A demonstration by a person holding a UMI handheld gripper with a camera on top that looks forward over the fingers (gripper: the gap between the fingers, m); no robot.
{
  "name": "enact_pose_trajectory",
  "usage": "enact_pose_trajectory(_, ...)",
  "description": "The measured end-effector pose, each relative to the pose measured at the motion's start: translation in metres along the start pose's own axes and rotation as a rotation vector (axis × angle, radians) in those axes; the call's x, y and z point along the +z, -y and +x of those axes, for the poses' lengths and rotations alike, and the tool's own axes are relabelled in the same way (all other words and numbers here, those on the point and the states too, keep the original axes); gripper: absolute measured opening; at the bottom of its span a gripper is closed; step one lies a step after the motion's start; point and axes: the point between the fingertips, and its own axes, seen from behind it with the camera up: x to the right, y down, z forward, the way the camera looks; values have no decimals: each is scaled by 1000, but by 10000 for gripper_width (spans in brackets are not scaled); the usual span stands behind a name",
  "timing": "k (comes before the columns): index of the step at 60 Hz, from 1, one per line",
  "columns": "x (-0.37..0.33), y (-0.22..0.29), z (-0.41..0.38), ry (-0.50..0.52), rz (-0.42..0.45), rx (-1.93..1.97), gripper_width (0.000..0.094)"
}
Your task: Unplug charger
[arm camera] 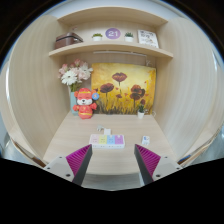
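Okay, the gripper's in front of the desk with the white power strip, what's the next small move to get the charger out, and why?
Probably ease forward toward the white power strip and the small white charger to its right. The gripper is open, its magenta pads short of both with nothing between them, so closing now would grip nothing. Whether the charger is plugged in is too small to tell.

A home nook: wooden shelves point(110, 48), flower painting point(124, 86), plush toy point(85, 101).
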Motion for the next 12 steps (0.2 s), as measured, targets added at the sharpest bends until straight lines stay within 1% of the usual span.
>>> enact_pose_trajectory(12, -10, -10, -6, 6, -4, 0, 853)
